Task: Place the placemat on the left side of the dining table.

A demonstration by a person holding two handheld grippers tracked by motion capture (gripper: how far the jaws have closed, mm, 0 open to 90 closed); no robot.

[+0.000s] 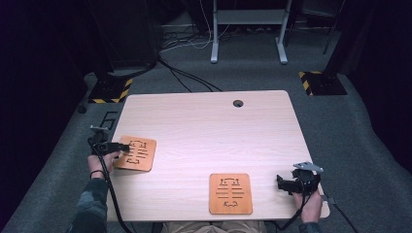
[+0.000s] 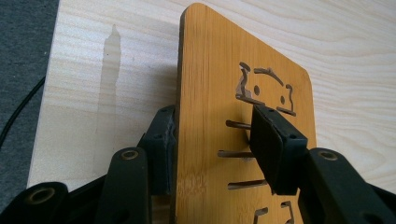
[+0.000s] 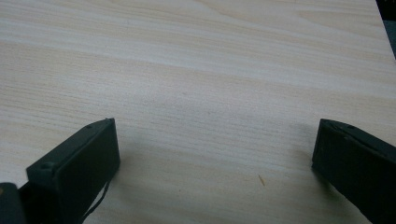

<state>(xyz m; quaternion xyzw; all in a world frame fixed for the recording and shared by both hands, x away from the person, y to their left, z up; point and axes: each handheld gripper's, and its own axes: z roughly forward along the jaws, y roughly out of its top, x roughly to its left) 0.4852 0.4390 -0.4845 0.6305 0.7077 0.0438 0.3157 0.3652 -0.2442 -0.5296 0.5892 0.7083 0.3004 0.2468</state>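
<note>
Two bamboo boards with cut-out slots lie on the pale wooden table (image 1: 204, 126). The left board (image 1: 141, 154) sits near the table's left edge, and my left gripper (image 1: 124, 146) is shut on its left side. In the left gripper view this board (image 2: 210, 70) stands edge-up between the jaws, one pad (image 2: 273, 149) pressed on its slotted face and the other behind it. The second board (image 1: 231, 193) lies flat near the front edge. To its right my right gripper (image 1: 280, 183) is open, and in its own view the gripper (image 3: 215, 130) holds nothing over bare table.
A round cable hole (image 1: 238, 103) sits at the table's far edge. Beyond the table are a white desk frame (image 1: 248, 29), floor cables (image 1: 184, 77) and two yellow-black striped stand bases (image 1: 111, 91) (image 1: 322, 82). Grey carpet surrounds the table.
</note>
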